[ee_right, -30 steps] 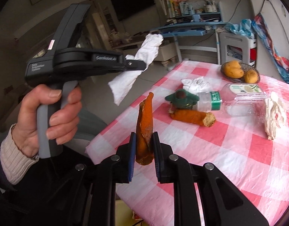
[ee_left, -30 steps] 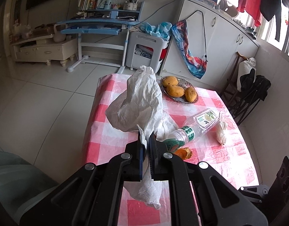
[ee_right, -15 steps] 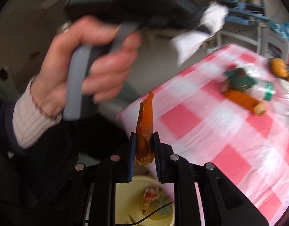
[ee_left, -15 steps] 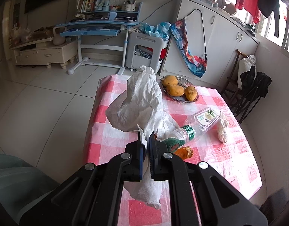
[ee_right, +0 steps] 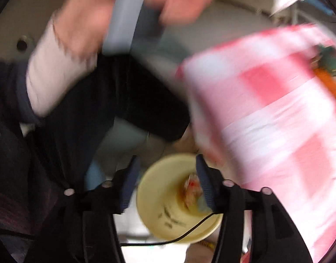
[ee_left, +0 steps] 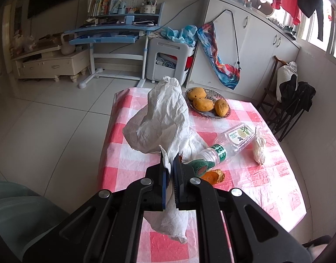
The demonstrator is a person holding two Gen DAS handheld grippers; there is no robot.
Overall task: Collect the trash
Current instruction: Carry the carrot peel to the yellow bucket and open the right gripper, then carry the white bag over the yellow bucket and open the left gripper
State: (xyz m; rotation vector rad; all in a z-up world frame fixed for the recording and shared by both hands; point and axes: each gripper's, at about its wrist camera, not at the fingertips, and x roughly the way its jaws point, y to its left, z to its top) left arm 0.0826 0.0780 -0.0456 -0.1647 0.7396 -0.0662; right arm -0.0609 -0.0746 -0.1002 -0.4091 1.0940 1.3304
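- The left gripper (ee_left: 170,166) is clamped tight on a crumpled white paper towel (ee_left: 161,118), which billows above the jaws and hangs below them, over the near left part of the table (ee_left: 275,199) with its pink-and-white checked cloth.
- The right gripper (ee_right: 166,175) hangs over a yellow bin (ee_right: 165,210) just off the table's near corner; its jaws have just been opening and stand apart with nothing between them (the view is badly blurred).
- Scraps of orange and red trash (ee_right: 192,188) lie inside the bin, close to the right-hand finger (ee_right: 204,184).
- On the table near its near edge rest a green sponge (ee_left: 200,166) and an orange peel (ee_left: 213,174), touching each other.
- A clear plastic bottle (ee_left: 229,144) lies on its side just beyond them, a second wad of white paper (ee_left: 259,146) beside its base toward the right edge.
- A dish of mangoes (ee_left: 209,105) sits by the far edge.
- A hand (ee_right: 115,6) with a pale cuff grips the left tool's grey handle.
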